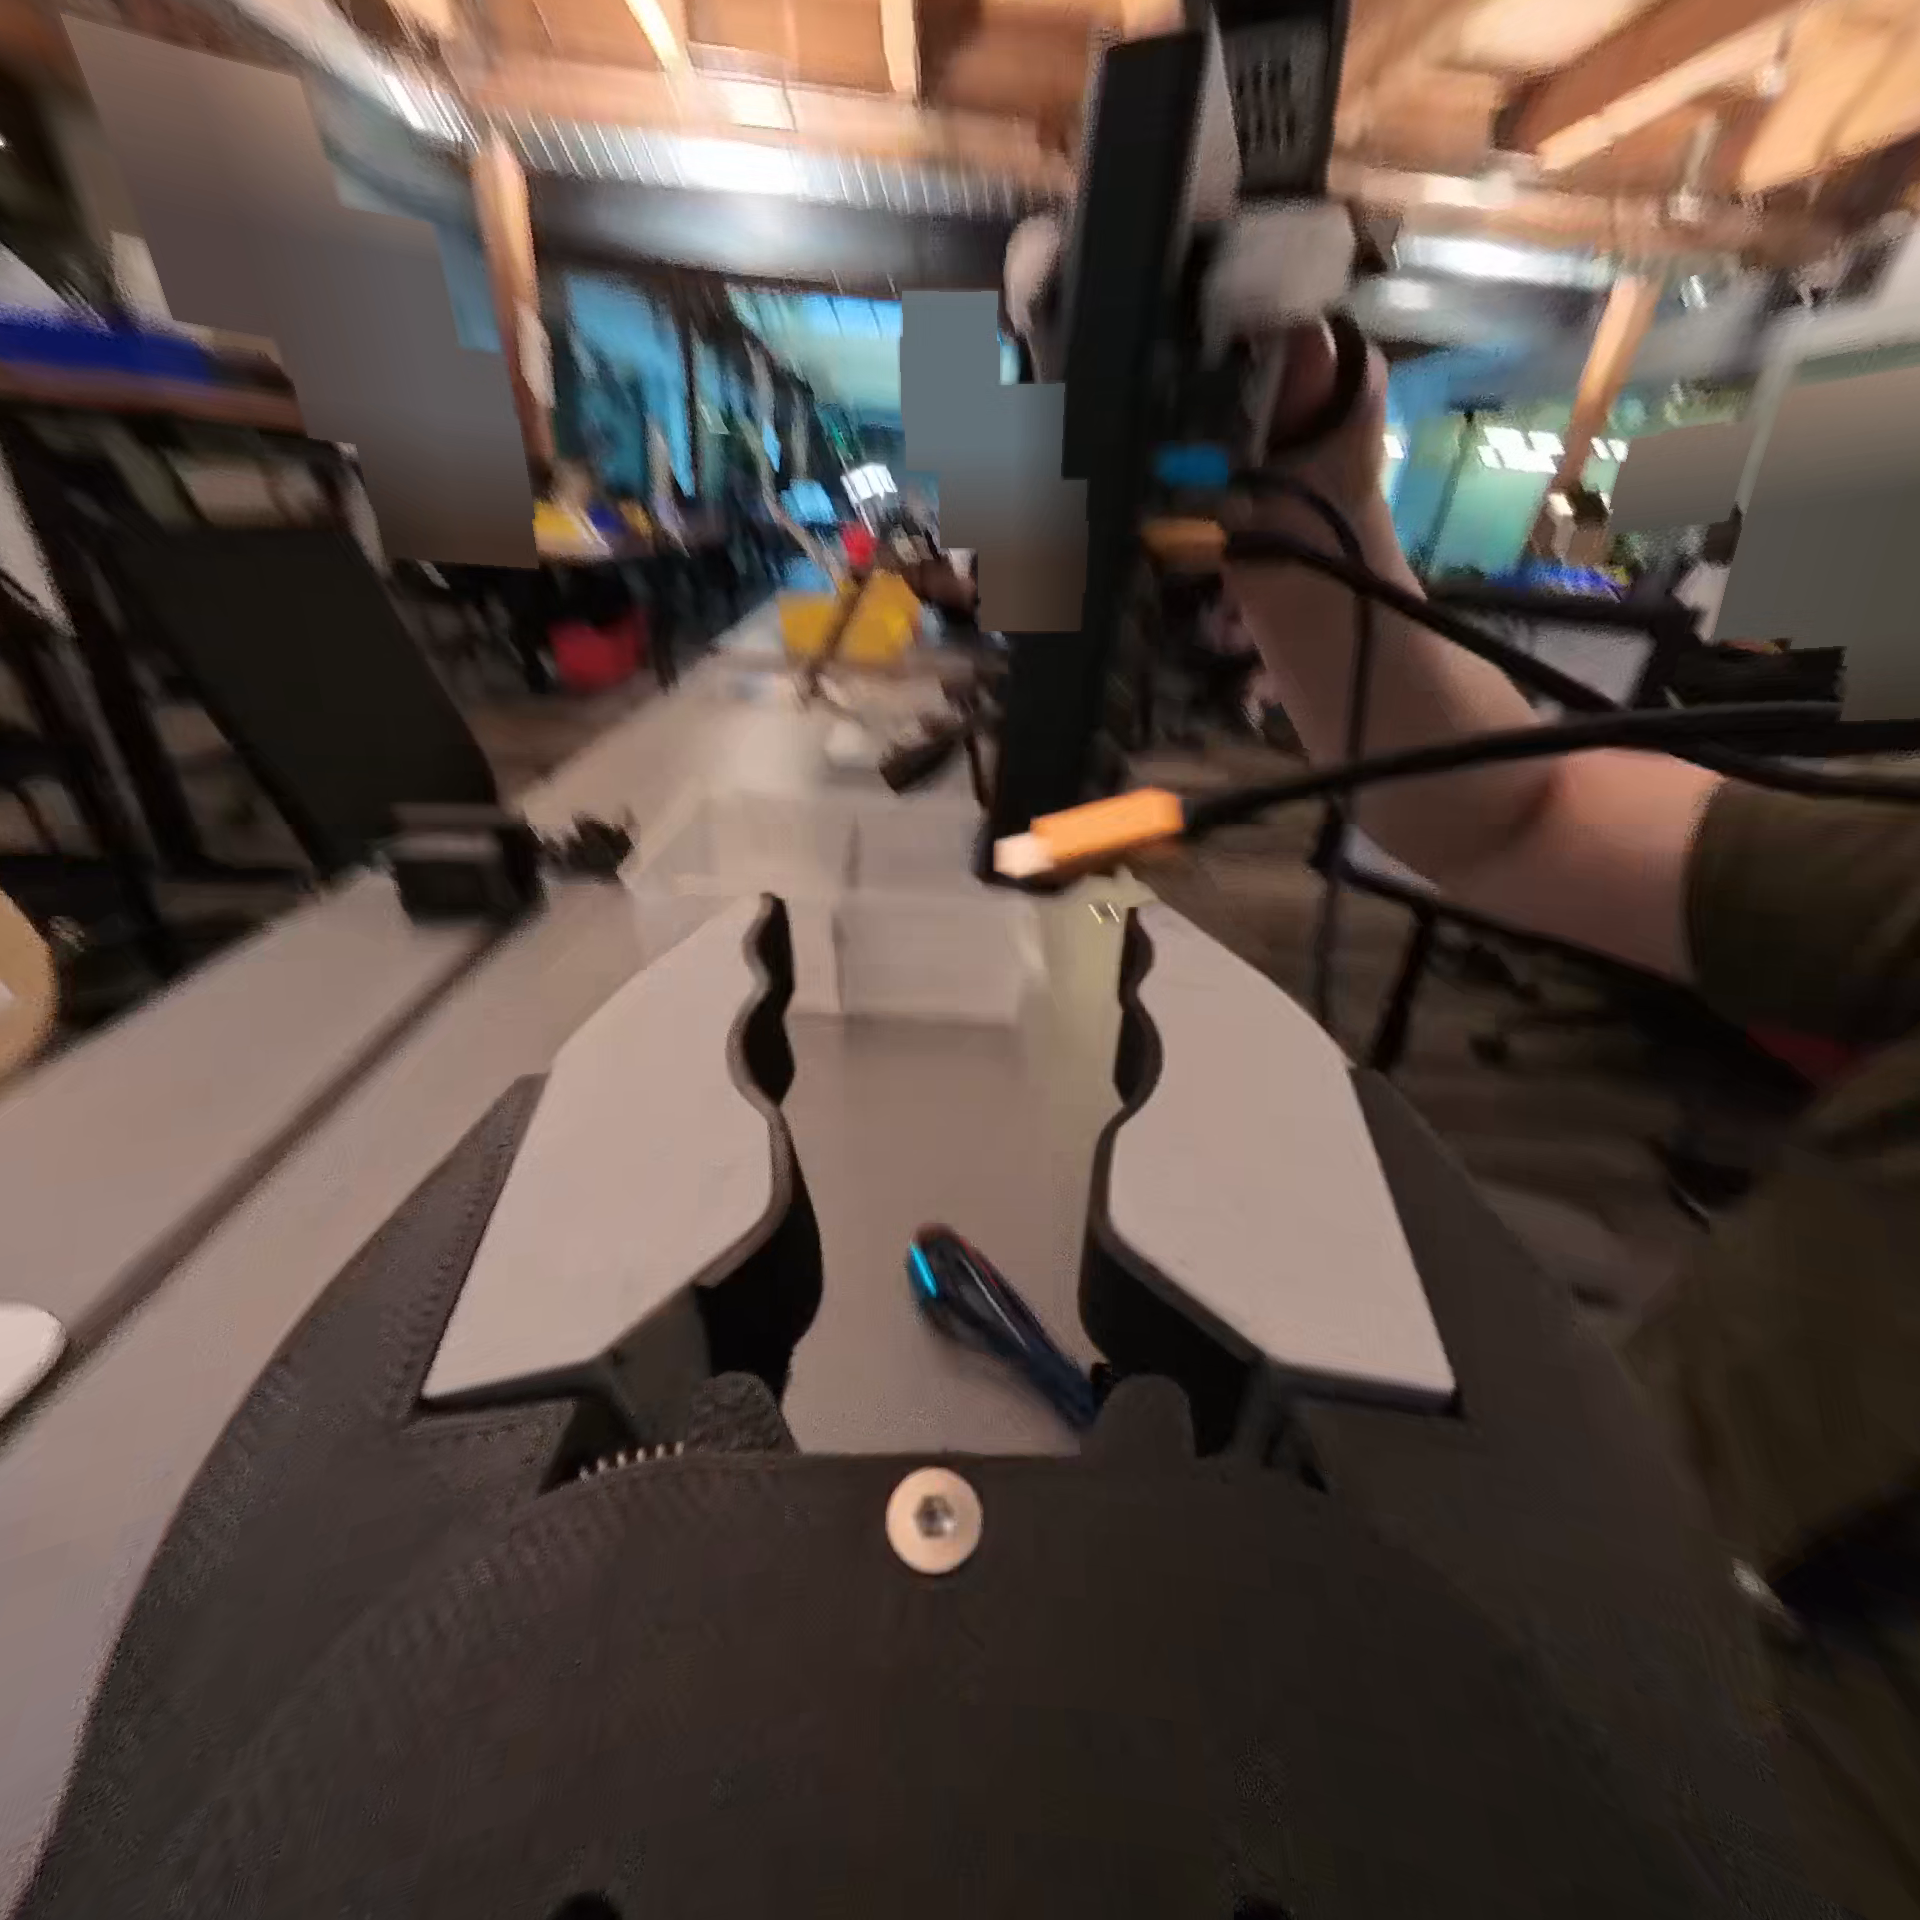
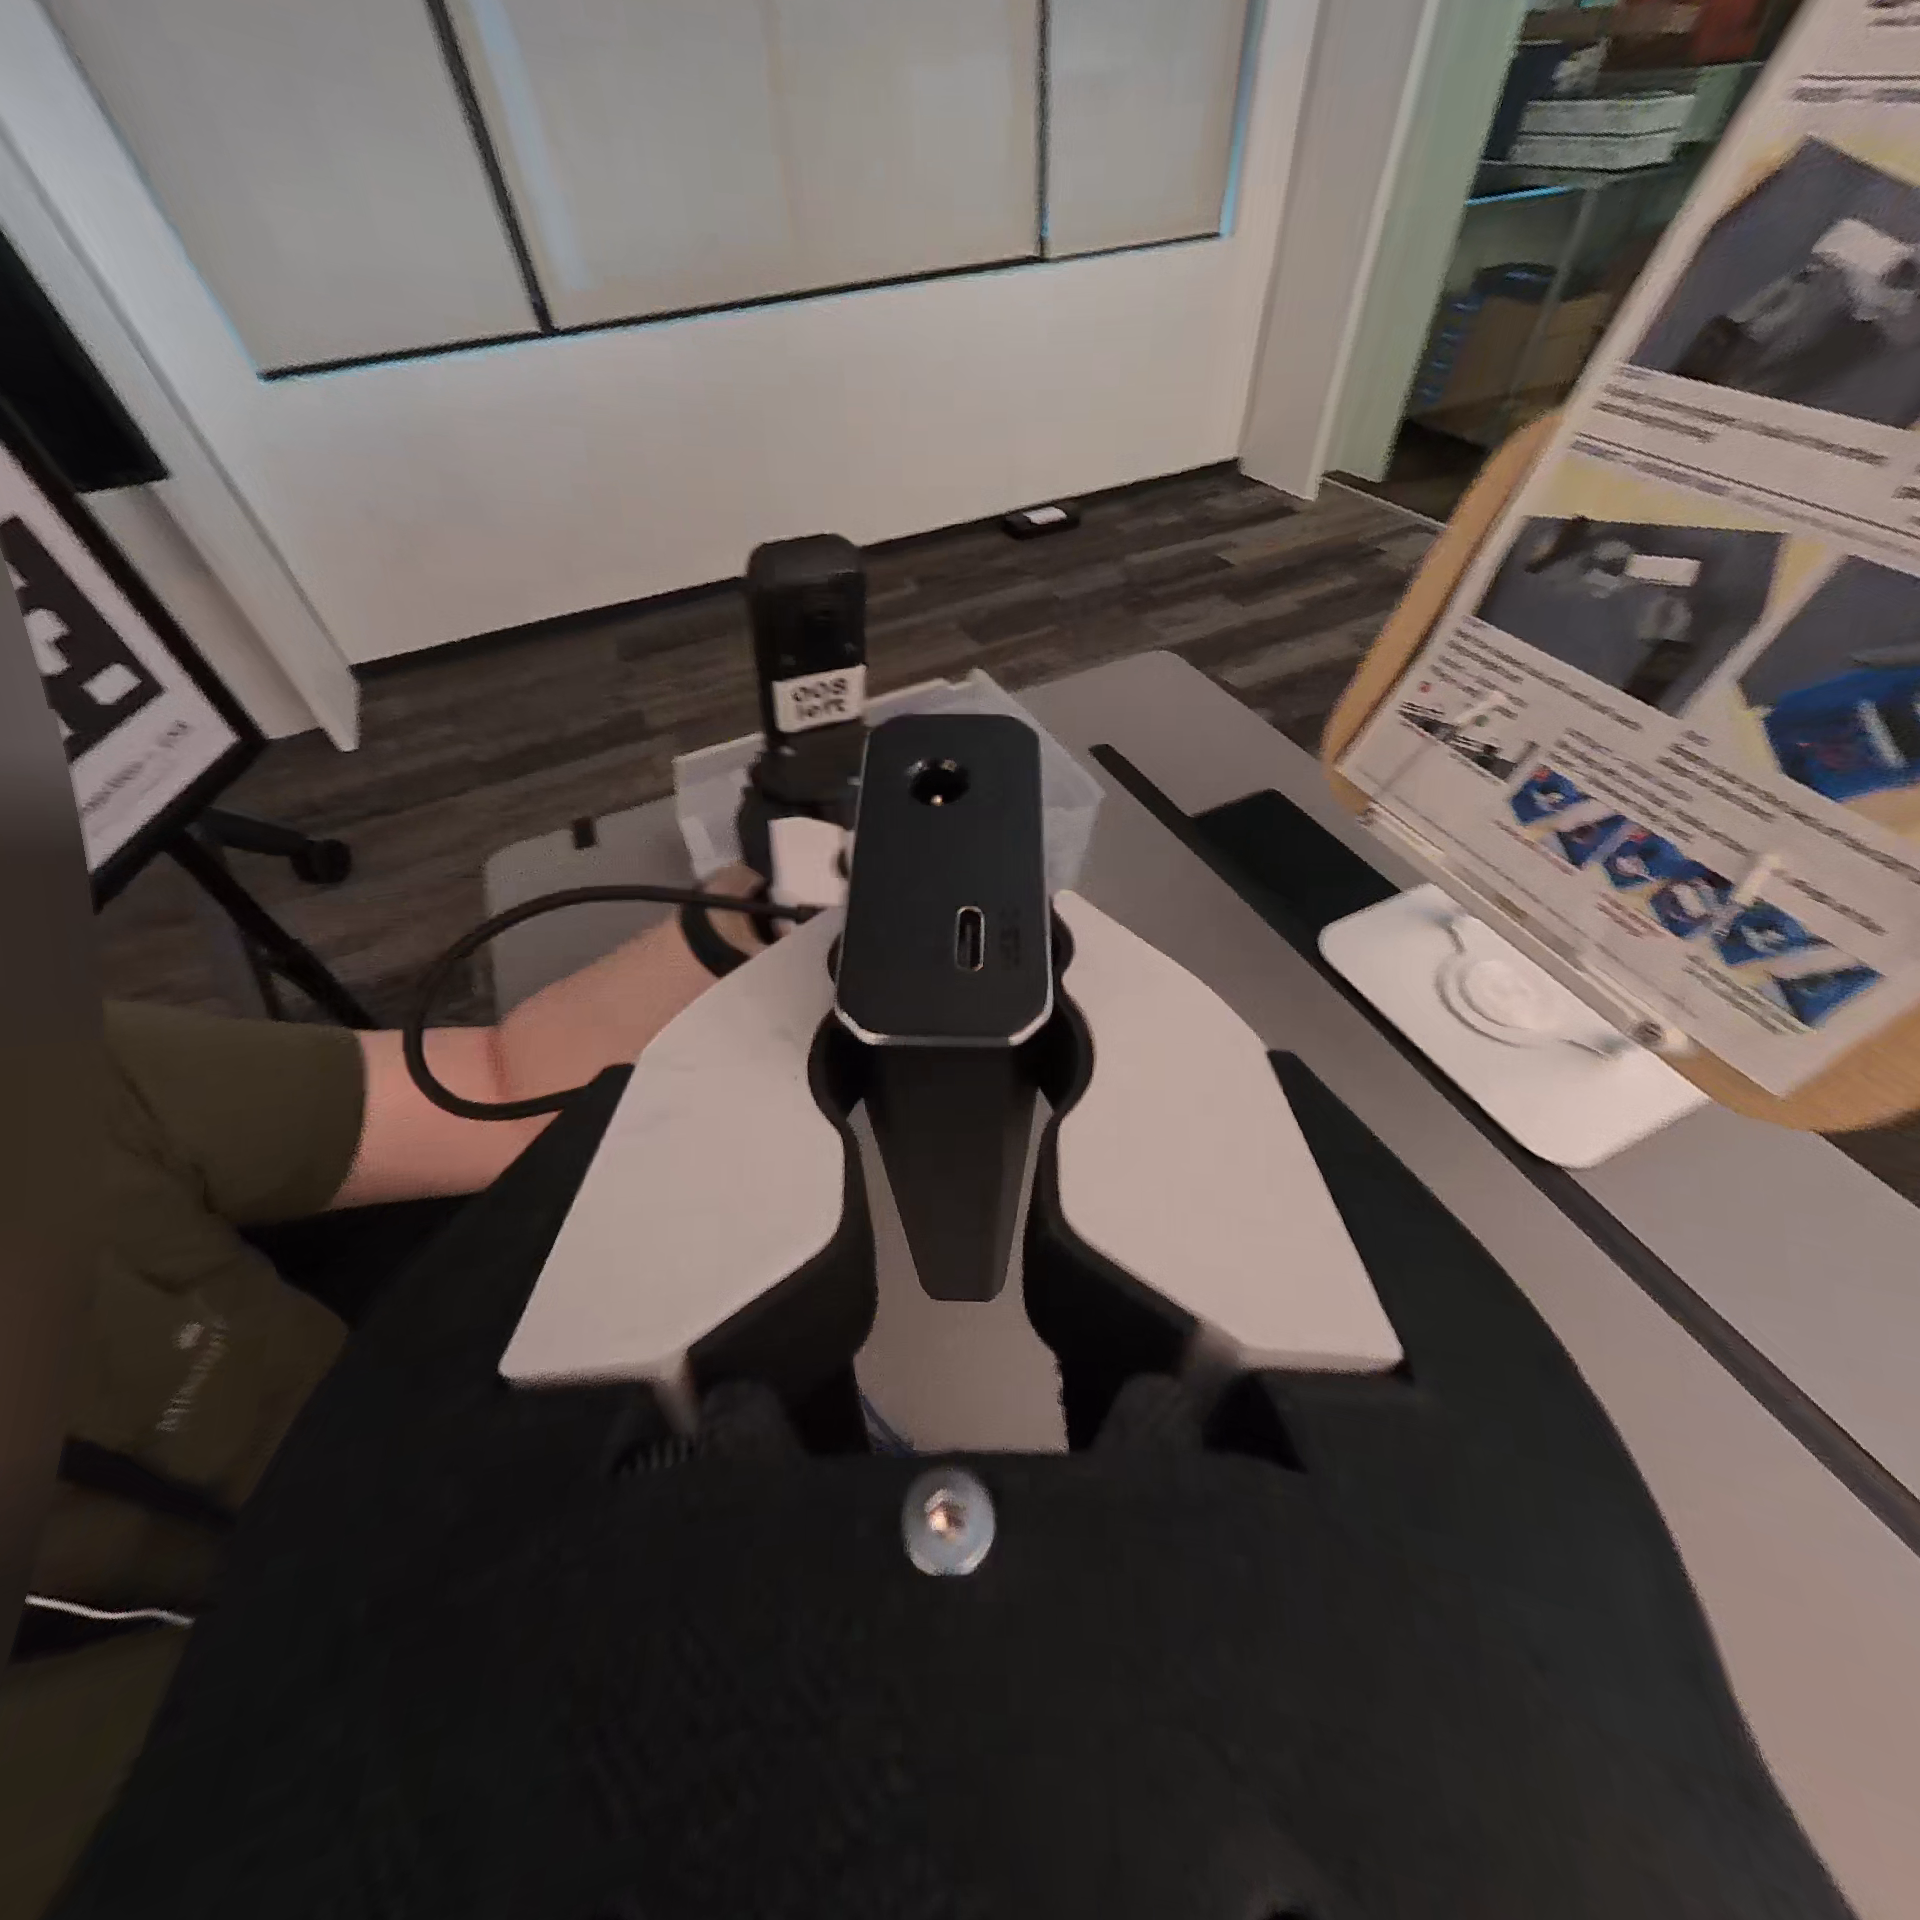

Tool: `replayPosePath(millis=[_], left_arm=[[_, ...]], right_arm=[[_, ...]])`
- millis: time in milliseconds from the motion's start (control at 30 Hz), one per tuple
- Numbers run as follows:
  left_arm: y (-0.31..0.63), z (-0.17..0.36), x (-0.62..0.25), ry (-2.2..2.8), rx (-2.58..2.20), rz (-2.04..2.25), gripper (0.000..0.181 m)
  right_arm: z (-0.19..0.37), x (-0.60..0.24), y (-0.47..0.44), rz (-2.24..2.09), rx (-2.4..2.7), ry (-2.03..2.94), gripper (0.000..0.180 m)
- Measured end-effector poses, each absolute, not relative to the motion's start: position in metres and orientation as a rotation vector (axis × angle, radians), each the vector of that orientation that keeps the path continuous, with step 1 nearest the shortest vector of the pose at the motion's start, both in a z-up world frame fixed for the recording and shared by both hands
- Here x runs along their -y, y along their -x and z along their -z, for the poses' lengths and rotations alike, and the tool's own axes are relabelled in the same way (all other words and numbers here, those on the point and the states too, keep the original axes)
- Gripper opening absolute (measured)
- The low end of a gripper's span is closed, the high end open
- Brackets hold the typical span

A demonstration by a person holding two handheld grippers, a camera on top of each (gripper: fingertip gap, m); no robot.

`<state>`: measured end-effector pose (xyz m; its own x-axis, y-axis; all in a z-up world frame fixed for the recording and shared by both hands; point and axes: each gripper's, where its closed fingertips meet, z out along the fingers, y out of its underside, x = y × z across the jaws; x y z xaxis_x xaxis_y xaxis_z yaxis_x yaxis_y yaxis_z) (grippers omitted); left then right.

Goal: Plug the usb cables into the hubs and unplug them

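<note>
The right hand-held gripper (image 2: 951, 997) pinches the rigid black hub (image 2: 940, 883) mid-body above the counter (image 2: 1455, 1299), while the left hand-held gripper (image 1: 951, 971) is spread and empty; the orange-plugged cable (image 1: 1107, 821) looks limp, best gripped by its stiff plug.

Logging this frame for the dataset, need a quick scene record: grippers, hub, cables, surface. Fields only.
left gripper: open, empty, above the table
right gripper: shut on the black hub
black hub: clamped between the fingers, its end face with a round socket and a small oval port toward the camera
orange USB plug: on a black cable, at the lower end of the raised hub; seating unclear
blue cable: lying on the grey table, loose
image quality: left wrist view motion-blurred
</note>
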<state>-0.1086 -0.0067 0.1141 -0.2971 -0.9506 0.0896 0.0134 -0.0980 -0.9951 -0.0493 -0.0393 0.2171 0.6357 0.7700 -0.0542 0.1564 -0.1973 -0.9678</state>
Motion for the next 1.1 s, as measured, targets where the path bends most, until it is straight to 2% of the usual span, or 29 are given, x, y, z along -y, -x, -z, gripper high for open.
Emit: replayPosePath(millis=[333,500,700,767,800,933,967,1000,1100], left_arm=[[0.08,-0.085,0.035,1.13,-1.555,1.471,0.067],[0.072,-0.097,0.019,1.133,-1.396,1.44,0.062],[0.052,-0.086,0.057,1.083,-1.523,1.551,0.066],[0.05,-0.084,0.069,1.056,-1.573,1.589,0.06],[0.048,-0.085,0.068,1.04,-1.565,1.566,0.044],[0.054,-0.103,0.058,0.99,-1.46,1.561,0.04],[0.056,-0.106,0.055,0.99,-1.433,1.567,0.029],[0.058,-0.108,0.053,0.988,-1.413,1.605,0.026],[0.056,-0.111,0.049,1.013,-1.328,1.746,0.026]], right_arm=[[-0.197,0.016,-0.018,-0.465,0.594,1.798,0.031],[-0.181,0.031,0.007,-0.622,0.693,1.817,0.031],[-0.162,0.042,0.06,-0.814,0.837,1.822,0.031],[-0.159,0.04,0.072,-0.809,0.869,1.822,0.031],[-0.158,0.038,0.077,-0.803,0.889,1.818,0.031],[-0.156,0.033,0.085,-0.747,0.969,1.795,0.033],[-0.16,0.03,0.082,-0.705,0.972,1.771,0.041],[-0.168,0.028,0.078,-0.66,0.97,1.724,0.047],[-0.195,0.024,0.062,-0.54,0.918,1.591,0.047]])
